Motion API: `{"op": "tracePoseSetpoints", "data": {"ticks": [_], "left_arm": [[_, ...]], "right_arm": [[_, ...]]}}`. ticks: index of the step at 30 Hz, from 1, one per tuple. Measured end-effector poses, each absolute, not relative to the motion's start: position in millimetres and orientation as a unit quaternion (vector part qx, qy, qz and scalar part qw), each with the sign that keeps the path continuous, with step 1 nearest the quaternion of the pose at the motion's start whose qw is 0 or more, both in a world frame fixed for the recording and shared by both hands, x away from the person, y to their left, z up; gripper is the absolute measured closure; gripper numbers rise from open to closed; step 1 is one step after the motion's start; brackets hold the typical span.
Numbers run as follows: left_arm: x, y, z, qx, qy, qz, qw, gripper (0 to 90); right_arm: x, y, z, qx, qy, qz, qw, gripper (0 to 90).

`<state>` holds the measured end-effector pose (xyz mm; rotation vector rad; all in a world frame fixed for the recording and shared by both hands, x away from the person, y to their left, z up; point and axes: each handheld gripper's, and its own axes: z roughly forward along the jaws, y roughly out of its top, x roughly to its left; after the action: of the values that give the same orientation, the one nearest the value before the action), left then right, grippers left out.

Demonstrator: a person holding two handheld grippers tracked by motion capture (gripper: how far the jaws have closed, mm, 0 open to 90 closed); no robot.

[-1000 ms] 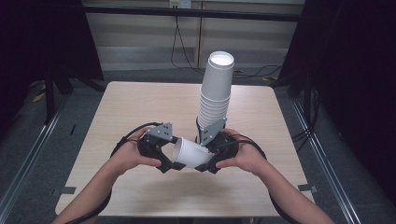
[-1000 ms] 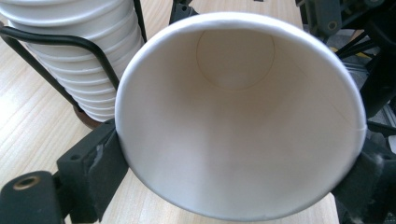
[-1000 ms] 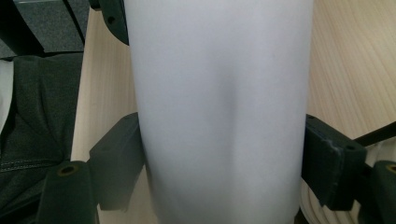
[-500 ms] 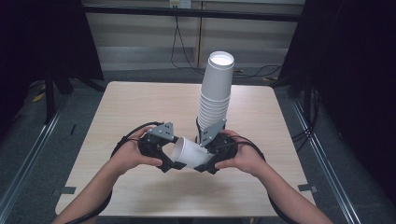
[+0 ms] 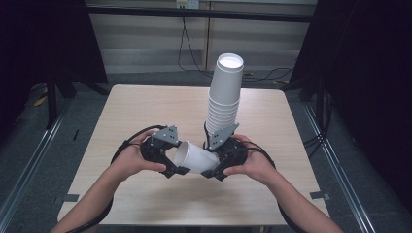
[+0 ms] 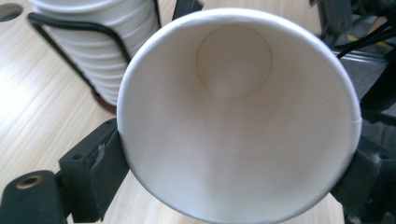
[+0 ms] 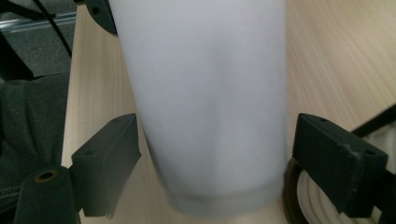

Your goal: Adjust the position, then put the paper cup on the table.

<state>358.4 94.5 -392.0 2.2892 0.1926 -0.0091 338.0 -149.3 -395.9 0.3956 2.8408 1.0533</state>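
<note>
A white paper cup [image 5: 194,158] lies on its side just above the table, between both hands. My left gripper [image 5: 177,165] is shut on its open rim; in the left gripper view the pads [image 6: 105,161] press the rim from both sides and I look into the cup [image 6: 233,130]. My right gripper [image 5: 214,167] is at the cup's base. Its jaws have just been opening and now stand a little off either side of the cup [image 7: 210,93].
A tall stack of white cups [image 5: 224,97] stands upside down in a black wire holder [image 6: 74,23] just behind my right gripper. The light wooden table [image 5: 145,107] has bare room to the left and at the front.
</note>
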Motion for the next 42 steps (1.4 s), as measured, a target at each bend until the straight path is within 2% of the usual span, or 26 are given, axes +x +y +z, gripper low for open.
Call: {"op": "tracePoseSetpoints", "data": {"ticks": [15, 42], "left_arm": [[363.6, 110.1, -395.2, 0.928, 0.108, 0.011, 0.356, 10.2], [369.8, 127.1, -396.6, 0.938, 0.142, 0.006, 0.315, 10.1]], "right_arm": [[332.4, -172.2, -421.9, 0.176, 0.914, 0.362, 0.047, 13.5], [323.4, -208.1, -470.2, 0.225, 0.911, 0.339, 0.071, 13.6]]}}
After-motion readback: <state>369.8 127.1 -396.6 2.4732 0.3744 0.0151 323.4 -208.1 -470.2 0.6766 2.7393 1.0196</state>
